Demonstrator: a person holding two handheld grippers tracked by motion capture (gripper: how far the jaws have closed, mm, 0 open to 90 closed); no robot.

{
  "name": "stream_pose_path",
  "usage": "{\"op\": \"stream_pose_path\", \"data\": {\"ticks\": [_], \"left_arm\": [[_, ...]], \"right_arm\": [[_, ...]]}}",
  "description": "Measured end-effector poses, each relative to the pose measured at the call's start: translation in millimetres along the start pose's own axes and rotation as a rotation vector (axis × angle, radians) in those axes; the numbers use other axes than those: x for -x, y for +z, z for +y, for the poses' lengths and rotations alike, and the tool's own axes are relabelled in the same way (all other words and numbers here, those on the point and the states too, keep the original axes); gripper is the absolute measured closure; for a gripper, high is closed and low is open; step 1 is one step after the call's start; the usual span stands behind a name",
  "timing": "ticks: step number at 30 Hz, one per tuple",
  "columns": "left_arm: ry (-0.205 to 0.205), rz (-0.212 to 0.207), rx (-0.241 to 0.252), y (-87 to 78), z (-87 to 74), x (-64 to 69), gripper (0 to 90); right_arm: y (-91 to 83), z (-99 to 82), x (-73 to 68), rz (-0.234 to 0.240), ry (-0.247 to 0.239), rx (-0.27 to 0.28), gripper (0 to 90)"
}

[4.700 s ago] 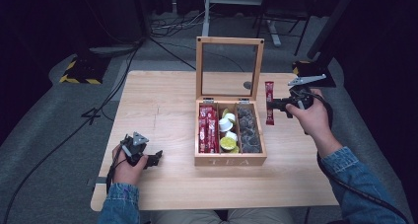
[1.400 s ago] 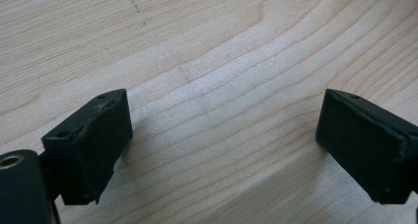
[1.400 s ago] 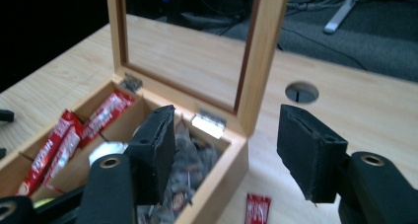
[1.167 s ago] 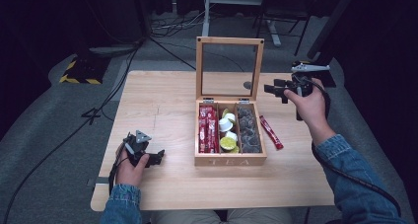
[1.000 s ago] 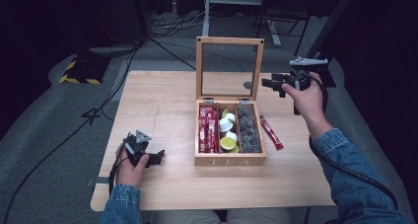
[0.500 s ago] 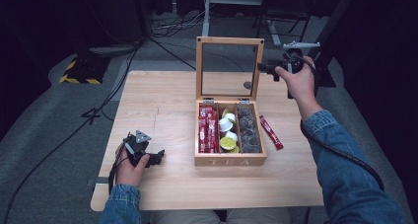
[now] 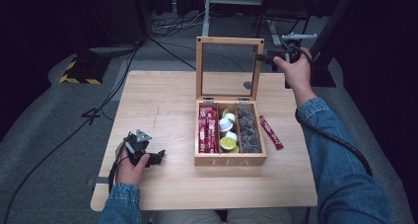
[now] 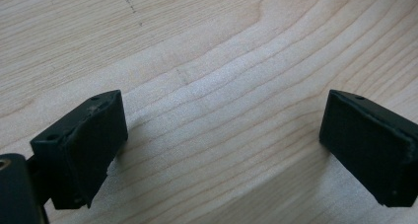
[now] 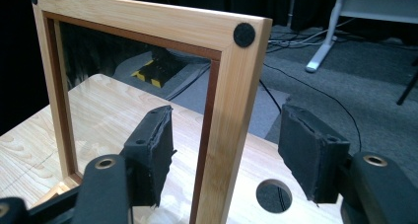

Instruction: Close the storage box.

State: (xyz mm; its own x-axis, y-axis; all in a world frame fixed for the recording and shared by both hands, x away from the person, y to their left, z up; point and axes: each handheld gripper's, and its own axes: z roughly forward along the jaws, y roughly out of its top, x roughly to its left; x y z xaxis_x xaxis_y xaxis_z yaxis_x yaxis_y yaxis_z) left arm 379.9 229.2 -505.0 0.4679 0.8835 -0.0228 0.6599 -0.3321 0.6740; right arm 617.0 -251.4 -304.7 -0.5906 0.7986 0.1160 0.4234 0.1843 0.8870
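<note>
A wooden tea box (image 7: 230,160) sits near the middle of a pale wooden surface (image 7: 162,105), its glass-paned lid (image 7: 229,66) standing upright on hinges at the back. Inside are three compartments: red sachets (image 7: 207,129) on the left, small round capsules (image 7: 227,133) in the middle, dark pods (image 7: 248,131) on the right. One red sachet (image 7: 271,132) lies on the surface just beside the box's right wall. The person's right arm reaches forward, and the right claw (image 9: 224,152) is open with the lid's right-hand upright rail between its jaws, not yet pinched, a placement that suggests it is about to grip the frame and swing the lid, probably to close it. The left claw (image 8: 222,145) is also open and empty, resting low over bare wood near the front left of the surface, well apart from the box, apparently parked out of the way
</note>
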Motion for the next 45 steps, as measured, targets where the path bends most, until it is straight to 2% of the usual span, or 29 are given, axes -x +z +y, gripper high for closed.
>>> {"op": "stream_pose_path", "data": {"ticks": [8,13,18,26,32,36,45], "left_arm": [[-0.003,-0.001,-0.001,0.5,0.4,0.1,3.7],[-0.004,-0.001,-0.001,0.6,0.4,0.1,3.7],[-0.004,-0.001,-0.001,0.6,0.4,0.1,3.7],[-0.004,-0.001,-0.001,0.6,0.4,0.2,3.7],[-0.002,-0.001,-0.003,0.4,0.5,0.1,3.7],[-0.002,0.0,-0.003,0.4,0.4,0.1,3.7],[-0.002,0.001,-0.002,0.5,0.4,0.2,3.7]], "right_arm": [[17.4,-3.1,4.1,0.033,0.002,0.001,38.6],[23.1,-4.6,2.5,0.061,0.013,0.006,38.9],[22.9,-2.5,-1.5,0.074,-0.001,0.015,39.5],[6.3,-1.4,-9.9,0.083,-0.024,0.015,41.2],[-15.2,-4.0,-21.4,0.104,-0.041,0.019,41.8],[-28.2,-6.7,-29.1,0.112,-0.084,0.014,42.3],[-52.8,-13.6,-47.1,0.127,-0.126,0.009,44.1]]}}
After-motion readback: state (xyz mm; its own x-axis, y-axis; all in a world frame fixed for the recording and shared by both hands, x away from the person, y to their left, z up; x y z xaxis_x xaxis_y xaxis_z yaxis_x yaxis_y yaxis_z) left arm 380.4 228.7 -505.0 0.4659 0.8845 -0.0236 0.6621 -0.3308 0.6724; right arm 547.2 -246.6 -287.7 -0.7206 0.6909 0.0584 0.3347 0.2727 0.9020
